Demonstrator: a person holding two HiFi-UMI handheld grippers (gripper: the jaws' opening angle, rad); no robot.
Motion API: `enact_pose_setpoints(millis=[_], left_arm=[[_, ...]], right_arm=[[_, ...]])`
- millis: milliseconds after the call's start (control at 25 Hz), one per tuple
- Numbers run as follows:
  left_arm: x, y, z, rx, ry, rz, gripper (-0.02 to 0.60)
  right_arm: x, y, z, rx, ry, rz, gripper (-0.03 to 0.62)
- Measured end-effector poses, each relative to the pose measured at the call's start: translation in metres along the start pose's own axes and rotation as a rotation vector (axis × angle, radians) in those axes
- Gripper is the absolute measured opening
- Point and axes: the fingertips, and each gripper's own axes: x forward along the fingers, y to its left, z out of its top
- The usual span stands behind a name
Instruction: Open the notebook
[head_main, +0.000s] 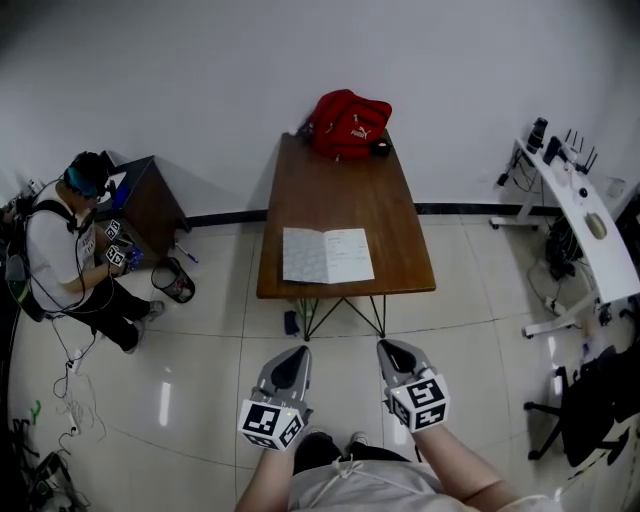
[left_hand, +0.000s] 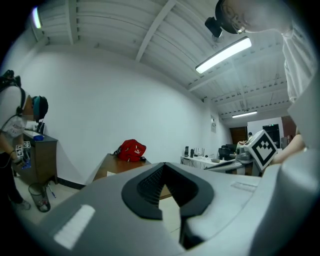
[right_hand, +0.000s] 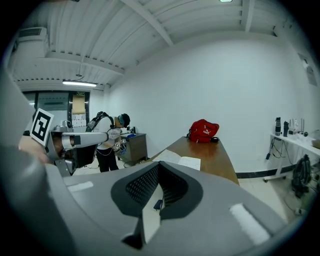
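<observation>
White notebook (head_main: 327, 254) lies open on the table (head_main: 345, 190), well clear of left gripper (head_main: 297, 351) and right gripper (head_main: 386, 346), both pressed together, empty; stray contact could drag pages shut.

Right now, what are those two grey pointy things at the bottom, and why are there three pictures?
Those are tools that a person holds, one in each hand: the left hand-held gripper and the right hand-held gripper. One picture comes from a camera on the person's head, looking down. The other two come from small cameras that ride on each hand-held gripper and look along its jaws. Ahead stands a brown table with an open notebook and a red bag on it. Both hand-held grippers are shut and hold nothing.
</observation>
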Motion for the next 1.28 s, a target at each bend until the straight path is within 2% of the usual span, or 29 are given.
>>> enact_pose_setpoints(millis=[160,360,520,960,1280], left_arm=[[-0.002,-0.011,0.01,-0.003,-0.008,-0.032,0.005],[0.003,-0.002,0.035,0.004,-0.049,-0.08,0.005],[0.003,-0.003,0.04,0.026,-0.043,-0.124,0.005],[0.0,0.0,0.039,0.051,-0.017,-0.152,0.005],[-0.002,0.003,0.039,0.044,-0.024,-0.132,0.005]], right_arm=[[-0.011,0.002,0.003,0.01,0.005,-0.01,0.006],[-0.003,0.009,0.023,-0.011,-0.023,-0.042,0.006],[-0.001,0.013,0.029,-0.007,-0.032,-0.076,0.006],[-0.002,0.033,0.04,-0.064,-0.047,-0.065,0.006],[-0.004,0.03,0.04,-0.056,-0.059,-0.072,0.006]])
